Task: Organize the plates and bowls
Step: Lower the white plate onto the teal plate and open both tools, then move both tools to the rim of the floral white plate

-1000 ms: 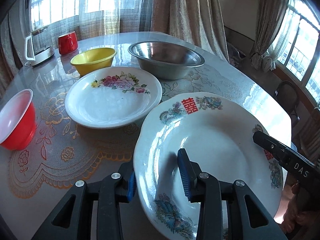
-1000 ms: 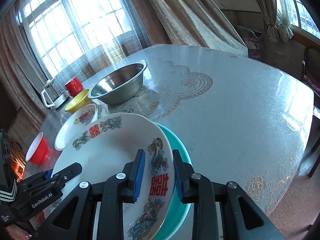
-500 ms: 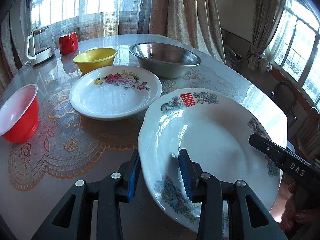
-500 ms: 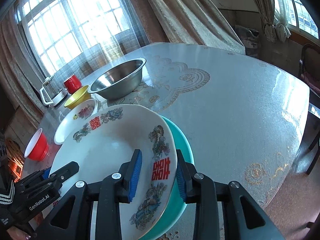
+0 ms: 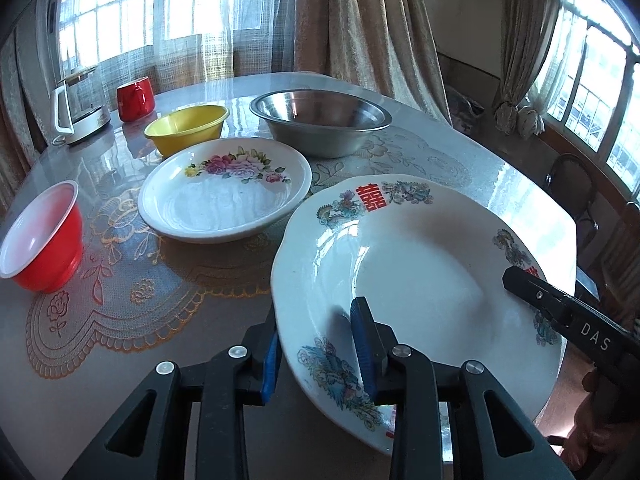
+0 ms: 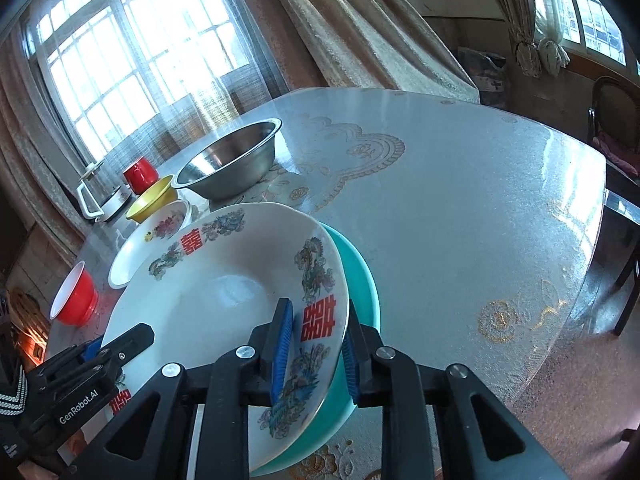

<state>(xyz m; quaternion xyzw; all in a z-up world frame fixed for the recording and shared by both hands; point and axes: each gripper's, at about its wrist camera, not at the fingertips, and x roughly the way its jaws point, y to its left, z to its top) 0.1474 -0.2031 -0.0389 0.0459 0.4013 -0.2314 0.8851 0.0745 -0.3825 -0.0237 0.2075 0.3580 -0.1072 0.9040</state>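
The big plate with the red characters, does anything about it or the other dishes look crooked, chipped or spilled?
The big plate sits tilted, both grippers straddling opposite rim edges, over a teal dish beneath it. The flowered plate, yellow bowl, steel bowl and red bowl sit upright. No chips or spills visible.

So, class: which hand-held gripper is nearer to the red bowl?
Left. The left hand-held gripper clamps the big plate's rim on the red bowl's side; the right hand-held gripper clamps the opposite rim.
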